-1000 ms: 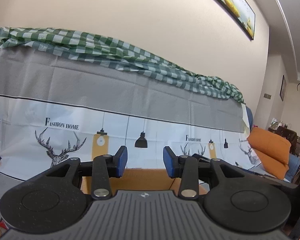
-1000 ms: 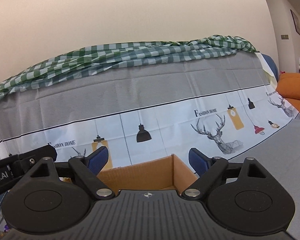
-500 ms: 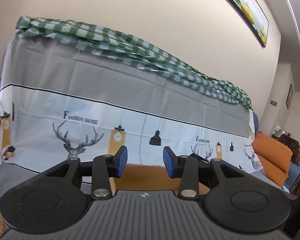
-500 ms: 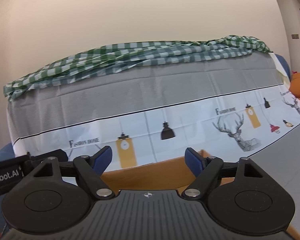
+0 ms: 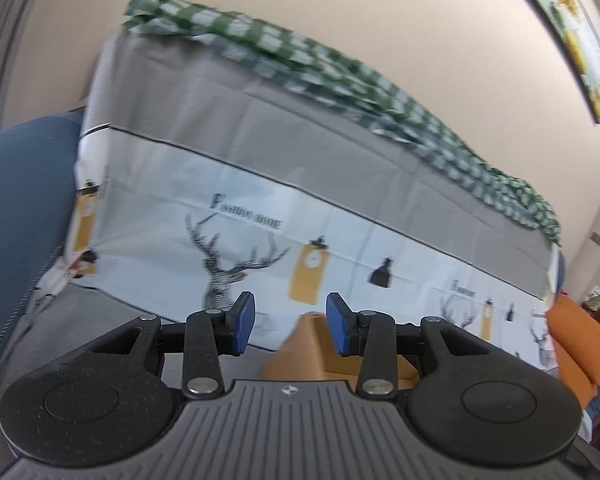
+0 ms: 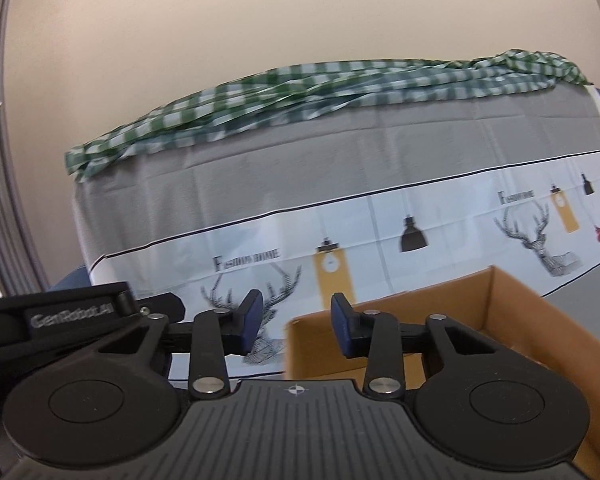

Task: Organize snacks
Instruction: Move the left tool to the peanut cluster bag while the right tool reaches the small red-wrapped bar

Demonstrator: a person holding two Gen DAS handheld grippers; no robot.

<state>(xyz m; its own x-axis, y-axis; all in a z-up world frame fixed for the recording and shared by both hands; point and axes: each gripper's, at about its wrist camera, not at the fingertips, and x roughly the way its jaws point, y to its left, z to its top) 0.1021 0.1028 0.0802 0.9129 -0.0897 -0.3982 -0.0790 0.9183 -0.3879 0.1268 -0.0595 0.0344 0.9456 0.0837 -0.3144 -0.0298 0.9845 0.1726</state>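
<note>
A brown cardboard box stands open on the grey cover, ahead and to the right of my right gripper. Its corner also shows in the left wrist view, just behind my left gripper. Both grippers are open and empty, with blue pads apart. The left gripper's black body shows at the left of the right wrist view. No snacks are in view.
A sofa back draped in a grey and white deer-print cover rises behind the box, with a green checked cloth along its top. A blue armrest is at the left and orange cushions at the right.
Both views have swung left, so the box sits further right in each. My right gripper's jaws have narrowed. The left gripper's jaws are unchanged.
</note>
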